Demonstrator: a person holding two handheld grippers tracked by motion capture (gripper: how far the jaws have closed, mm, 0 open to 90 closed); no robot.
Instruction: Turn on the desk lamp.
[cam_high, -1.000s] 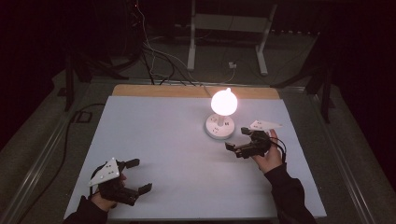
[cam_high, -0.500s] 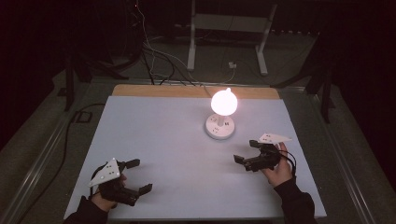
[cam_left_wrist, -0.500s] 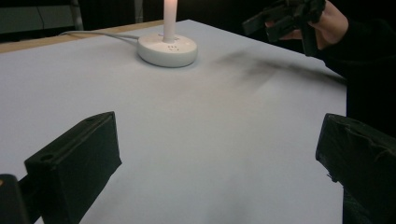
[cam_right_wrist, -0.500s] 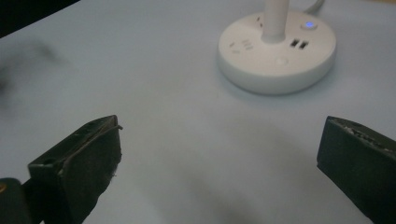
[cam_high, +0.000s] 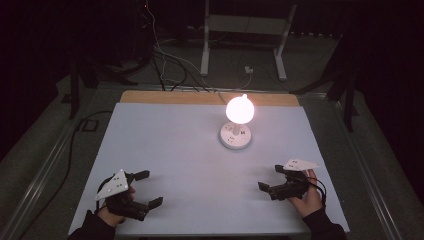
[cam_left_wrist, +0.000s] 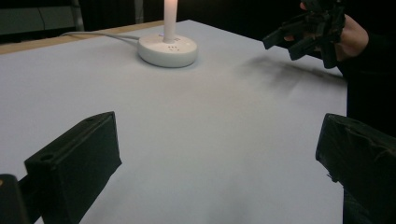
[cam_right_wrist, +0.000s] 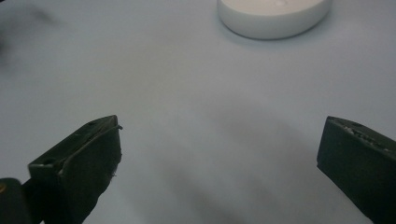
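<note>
A lit lamp with a glowing round bulb (cam_high: 240, 110) stands on a white round base (cam_high: 235, 135) at the back middle of the pale table (cam_high: 190, 150). That base (cam_left_wrist: 167, 49) lies far ahead in the left gripper view, and its front edge (cam_right_wrist: 273, 18) sits at the top of the right gripper view. My left gripper (cam_high: 145, 187) rests open near the front left corner, nothing between its jaws. My right gripper (cam_high: 270, 177) is open at the front right, a hand's length short of the lamp base, and it also appears as the far gripper (cam_left_wrist: 303, 32) in the left gripper view.
A white cable (cam_left_wrist: 100, 35) runs from the lamp base to the table's back edge. A wooden strip (cam_high: 200, 98) borders the far edge. Beyond it are cables on the dark floor and a white stand (cam_high: 245, 30). Darkness surrounds the table.
My right gripper has drawn back from beside the lamp base toward the front right of the table. The left gripper has stayed put.
</note>
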